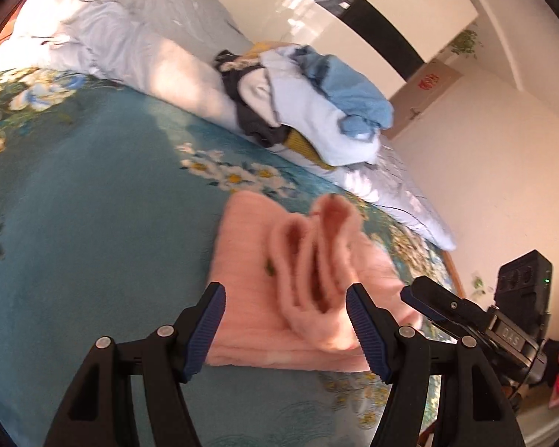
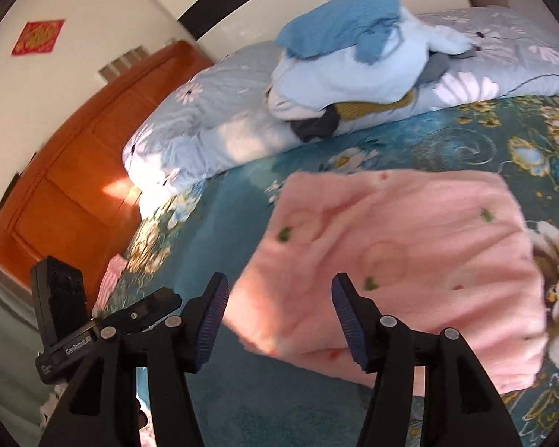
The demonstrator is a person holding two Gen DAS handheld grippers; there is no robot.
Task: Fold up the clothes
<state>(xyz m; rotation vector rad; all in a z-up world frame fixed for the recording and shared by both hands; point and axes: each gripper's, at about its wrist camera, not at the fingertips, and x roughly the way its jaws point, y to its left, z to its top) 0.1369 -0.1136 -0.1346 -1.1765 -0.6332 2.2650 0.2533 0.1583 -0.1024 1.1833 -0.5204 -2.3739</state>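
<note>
Both grippers stand apart, gripping nothing: left gripper [image 1: 285,316] over the pink garment's [image 1: 302,279] bunched ridge, right gripper [image 2: 277,316] at its near edge; it's half-folded near the bed's [image 1: 93,223] side edge, and beyond, the clothes pile [image 2: 354,56] awaits folding

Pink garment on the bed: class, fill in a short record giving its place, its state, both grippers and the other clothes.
garment: pink garment, partly folded, bunched ridges in the left wrist view
place: on the teal floral bedspread
left gripper: open, holding nothing
right gripper: open, holding nothing
other clothes: pile of clothes on the grey quilt behind
</note>
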